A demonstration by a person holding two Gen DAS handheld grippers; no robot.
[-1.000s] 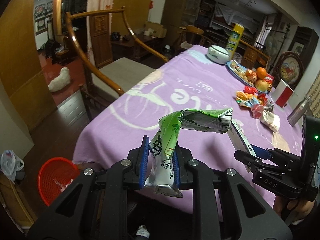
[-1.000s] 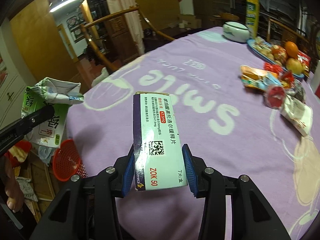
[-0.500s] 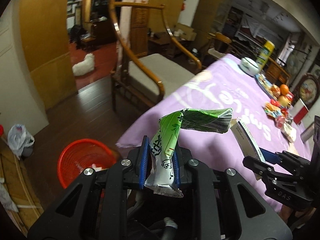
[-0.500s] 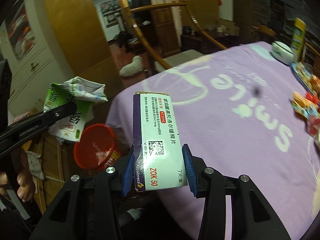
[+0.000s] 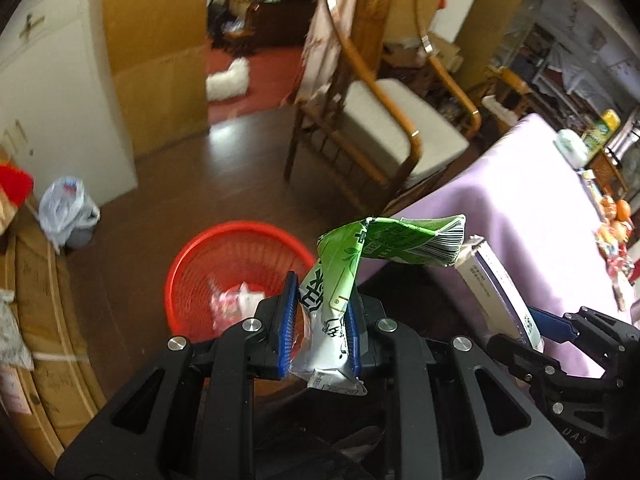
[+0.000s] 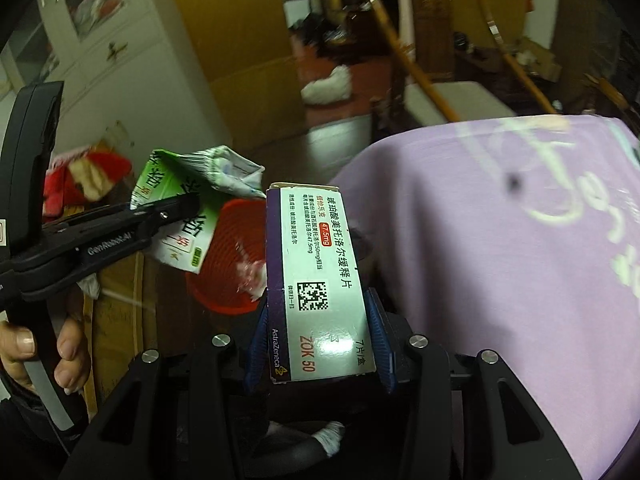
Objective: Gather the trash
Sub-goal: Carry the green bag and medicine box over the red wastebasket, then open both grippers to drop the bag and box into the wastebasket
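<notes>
My left gripper [image 5: 320, 320] is shut on a crumpled green and white wrapper [image 5: 344, 280], which bends over to the right above the pads. It hangs over the near rim of a red mesh basket [image 5: 208, 264] on the dark floor; some pale scraps lie inside. My right gripper [image 6: 318, 336] is shut on a white and purple medicine box [image 6: 320, 280], held upright just off the table's corner. In the right wrist view the red basket [image 6: 228, 248] shows partly behind the box, and the left gripper [image 6: 176, 208] with the wrapper [image 6: 180, 200] reaches in from the left.
A table under a purple cloth [image 5: 532, 216] fills the right, with fruit and snacks [image 5: 612, 216] far along it. A wooden armchair [image 5: 384, 120] stands behind the basket. A white plastic bag [image 5: 68, 208] and cardboard boxes [image 5: 44, 320] line the left wall. A hand [image 6: 44, 348] grips the left handle.
Both grippers have swung left off the table and sunk toward the floor, still holding the wrapper and the box. The red basket has come from the lower left corner to just beyond the fingers.
</notes>
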